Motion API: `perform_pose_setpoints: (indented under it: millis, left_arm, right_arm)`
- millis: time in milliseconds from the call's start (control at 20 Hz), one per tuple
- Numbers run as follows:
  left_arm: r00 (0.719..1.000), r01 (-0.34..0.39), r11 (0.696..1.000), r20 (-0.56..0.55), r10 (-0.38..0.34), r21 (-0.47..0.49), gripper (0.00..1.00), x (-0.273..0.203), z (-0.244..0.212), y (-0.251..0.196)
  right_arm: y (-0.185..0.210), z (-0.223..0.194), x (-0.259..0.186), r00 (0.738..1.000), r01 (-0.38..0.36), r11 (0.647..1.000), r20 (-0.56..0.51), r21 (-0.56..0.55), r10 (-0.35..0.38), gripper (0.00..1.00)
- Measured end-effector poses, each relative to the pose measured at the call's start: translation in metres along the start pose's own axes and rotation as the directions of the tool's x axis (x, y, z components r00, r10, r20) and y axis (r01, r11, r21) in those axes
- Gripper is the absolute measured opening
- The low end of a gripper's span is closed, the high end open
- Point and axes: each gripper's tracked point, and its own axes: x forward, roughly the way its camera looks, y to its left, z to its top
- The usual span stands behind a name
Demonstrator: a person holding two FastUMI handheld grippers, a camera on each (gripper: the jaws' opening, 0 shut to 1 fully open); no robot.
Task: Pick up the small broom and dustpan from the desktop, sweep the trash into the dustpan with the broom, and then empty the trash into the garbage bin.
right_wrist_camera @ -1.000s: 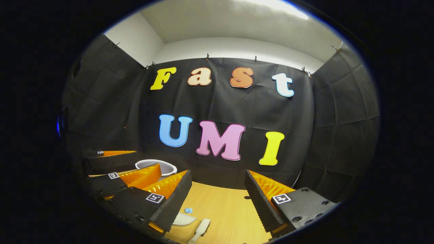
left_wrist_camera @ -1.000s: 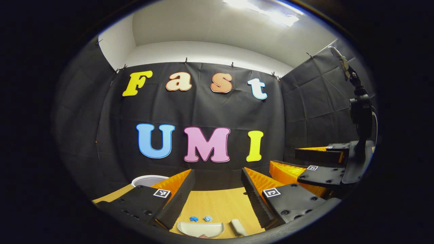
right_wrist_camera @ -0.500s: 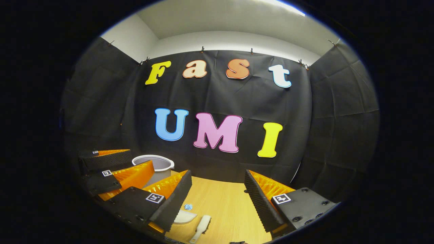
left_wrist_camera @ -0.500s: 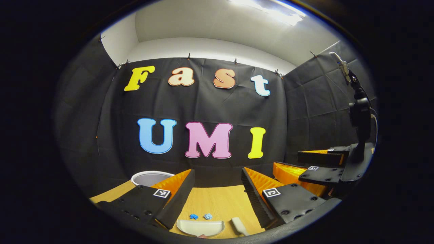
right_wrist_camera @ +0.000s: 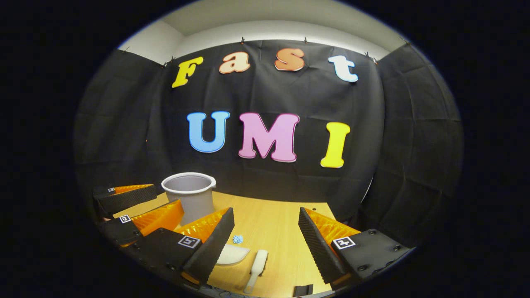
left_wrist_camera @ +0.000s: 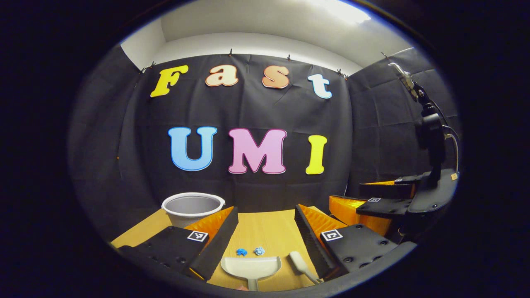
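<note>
Wood surface [left_wrist_camera: 265, 231] carries dustpan [left_wrist_camera: 251, 266], broom [right_wrist_camera: 257, 263] just beside, blue trash [left_wrist_camera: 242, 251] ahead, bin [right_wrist_camera: 189, 194] far left; left tool [left_wrist_camera: 265, 244] and right tool [right_wrist_camera: 267, 240] both spread wide, empty, above: lower onto handles, square.

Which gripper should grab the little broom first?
Probably the right gripper: the broom lies between its open fingers. The left gripper lines up with the dustpan instead, the broom off to its side.
</note>
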Motion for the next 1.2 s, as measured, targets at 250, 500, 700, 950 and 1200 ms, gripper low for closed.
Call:
perform_pose_setpoints:
  millis: [250,500,700,950,1200]
  left_arm:
    - [0.956,-0.078,0.995,-0.286,0.057,-0.065,0.82,0.014,-0.079,0.018]
    - [0.777,-0.089,0.982,-0.629,-0.037,-0.167,0.83,0.012,-0.163,-0.002]
    - [0.598,-0.143,0.978,-0.801,-0.036,-0.150,0.84,-0.001,-0.196,-0.007]
    - [0.323,-0.164,0.986,-0.945,0.047,-0.008,0.84,-0.004,-0.195,-0.004]
    - [0.092,-0.196,0.980,-0.996,-0.005,-0.023,0.84,0.002,-0.182,-0.003]
  right_arm:
    - [0.010,-0.077,0.036,0.967,-0.008,0.993,-0.251,0.115,0.037,1.00]
    - [0.011,-0.170,0.059,0.847,0.026,0.977,-0.524,0.213,0.092,0.99]
    - [0.006,-0.230,0.060,0.693,0.047,0.952,-0.696,0.304,0.188,0.97]
    - [0.014,-0.291,0.072,0.518,0.011,0.947,-0.812,0.321,0.269,0.96]
    - [0.016,-0.324,0.069,0.359,-0.010,0.944,-0.880,0.331,0.312,0.95]
